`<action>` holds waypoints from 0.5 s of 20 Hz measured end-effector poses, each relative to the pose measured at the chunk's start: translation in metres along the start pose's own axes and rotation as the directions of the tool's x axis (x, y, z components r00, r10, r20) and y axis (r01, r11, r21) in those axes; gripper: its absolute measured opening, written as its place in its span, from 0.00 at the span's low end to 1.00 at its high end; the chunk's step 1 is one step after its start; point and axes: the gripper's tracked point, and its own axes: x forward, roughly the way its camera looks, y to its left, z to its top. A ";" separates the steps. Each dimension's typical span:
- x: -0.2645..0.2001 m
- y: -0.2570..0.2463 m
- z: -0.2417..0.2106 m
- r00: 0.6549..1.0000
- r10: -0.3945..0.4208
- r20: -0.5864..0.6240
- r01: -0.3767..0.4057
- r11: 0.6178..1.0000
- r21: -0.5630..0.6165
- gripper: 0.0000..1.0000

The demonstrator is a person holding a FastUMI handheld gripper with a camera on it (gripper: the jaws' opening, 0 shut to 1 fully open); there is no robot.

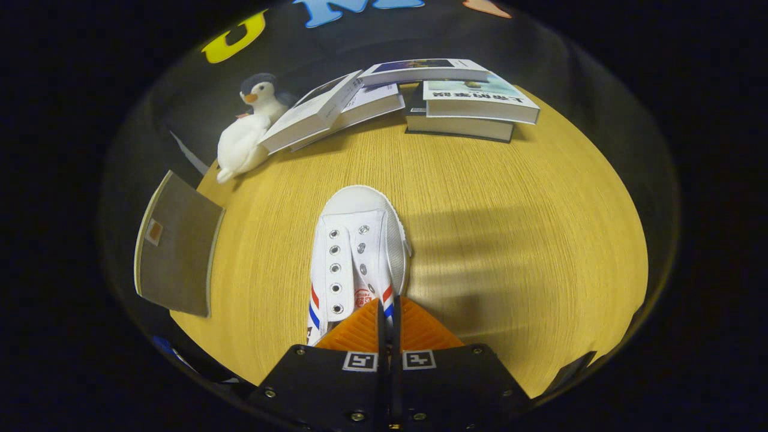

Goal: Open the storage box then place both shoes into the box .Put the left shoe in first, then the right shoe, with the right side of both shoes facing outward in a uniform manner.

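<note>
Shoe [357, 252] pinched at its edge by the tool [389, 312].
Red tongue stamp unreadable; book [480, 99] cover writing too small.

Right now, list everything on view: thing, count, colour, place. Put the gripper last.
shoe: one, white with red and blue stripes, on the table just ahead of the fingers, toe pointing away; its side edge is pinched between them.
books: several, pale covers, scattered and overlapping at the table's far edge.
penguin: one plush toy, white and grey, at the far edge beside the books, one book leaning on it.
board: one flat grey panel, off the table's edge beside the shoe.
table: one, light wood grain, under everything.
fingers: two, nearly together, closed on a thin edge of the shoe.
gripper: one, at the shoe's heel end.
</note>
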 end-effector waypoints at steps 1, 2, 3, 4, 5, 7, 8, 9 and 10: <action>-0.002 0.002 0.003 1.000 0.023 0.007 -0.023 0.998 0.052 0.01; -0.005 0.004 0.005 0.999 0.047 0.006 -0.048 0.995 0.082 0.00; -0.007 0.006 0.008 0.997 0.070 0.010 -0.071 0.993 0.095 0.00; -0.011 0.007 0.012 0.996 0.086 0.017 -0.088 0.991 0.105 0.00; -0.016 0.009 0.015 0.995 0.102 0.020 -0.104 0.989 0.105 0.00; -0.024 0.013 0.022 0.991 0.129 0.033 -0.132 0.986 0.097 0.00; -0.027 0.015 0.025 0.990 0.134 0.040 -0.137 0.986 0.099 0.00; -0.031 0.019 0.027 0.990 0.131 0.052 -0.136 0.984 0.111 0.00; -0.035 0.025 0.028 0.989 0.135 0.053 -0.140 0.984 0.113 0.00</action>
